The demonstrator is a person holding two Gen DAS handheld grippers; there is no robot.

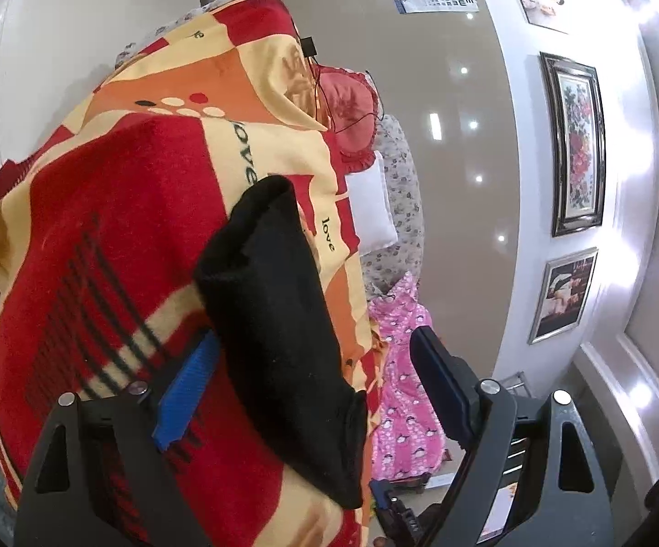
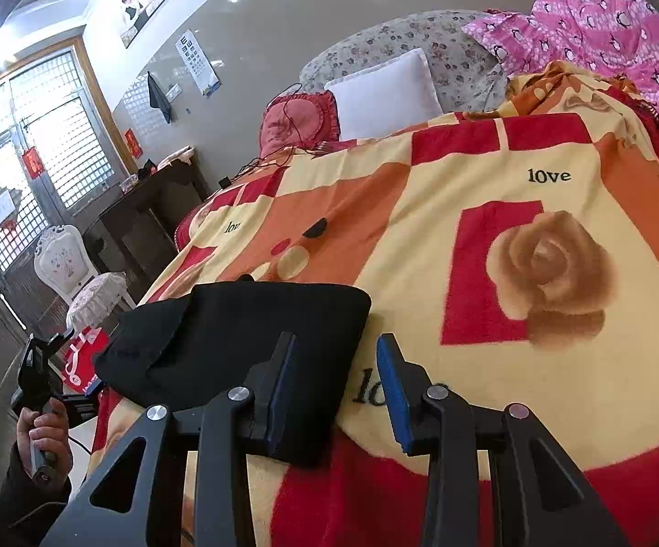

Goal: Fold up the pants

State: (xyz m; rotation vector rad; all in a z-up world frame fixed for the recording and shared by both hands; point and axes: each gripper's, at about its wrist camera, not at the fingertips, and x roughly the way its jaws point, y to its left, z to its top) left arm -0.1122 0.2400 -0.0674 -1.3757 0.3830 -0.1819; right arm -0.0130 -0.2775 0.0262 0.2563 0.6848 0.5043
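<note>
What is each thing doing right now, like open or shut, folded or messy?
pants: folded, lying flat on the blanket
blanket: spread over the bed
left gripper: open, holding nothing
right gripper: open, holding nothing
white pillow: propped upright
pink quilt: crumpled
</note>
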